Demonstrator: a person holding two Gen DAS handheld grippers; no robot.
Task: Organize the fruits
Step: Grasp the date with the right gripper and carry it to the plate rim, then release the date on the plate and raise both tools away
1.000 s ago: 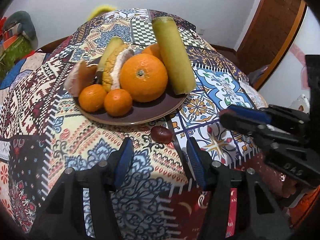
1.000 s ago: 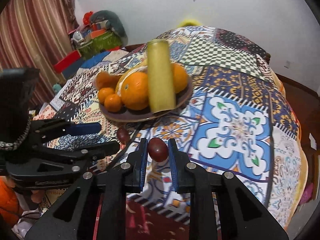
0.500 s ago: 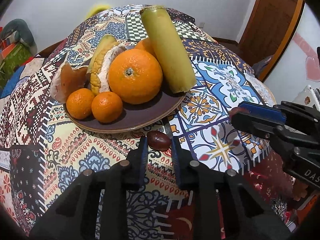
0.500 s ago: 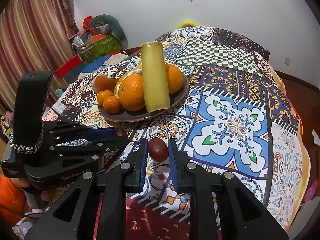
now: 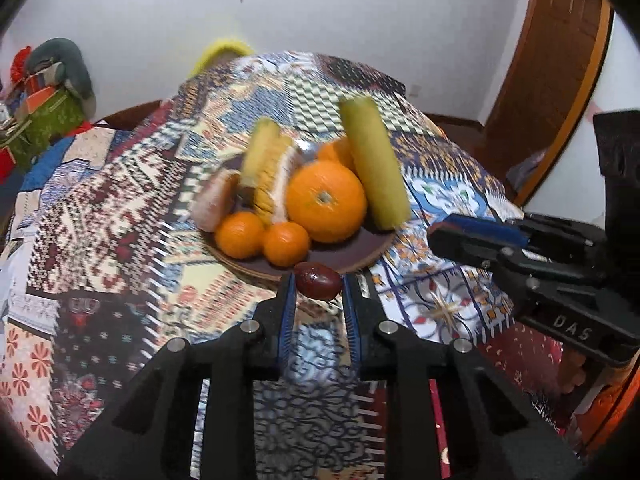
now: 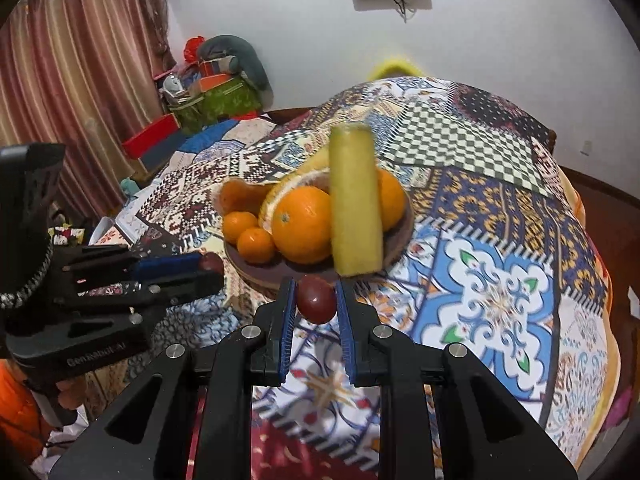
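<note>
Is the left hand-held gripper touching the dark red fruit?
Touching. The left wrist view shows the left hand-held gripper with both blue pads pressed on the dark red fruit.

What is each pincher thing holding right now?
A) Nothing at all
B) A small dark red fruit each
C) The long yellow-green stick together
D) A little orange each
B, since the left gripper is shut on a small dark red fruit and the right gripper pinches another dark red fruit, while the oranges stay on the brown plate.
</note>
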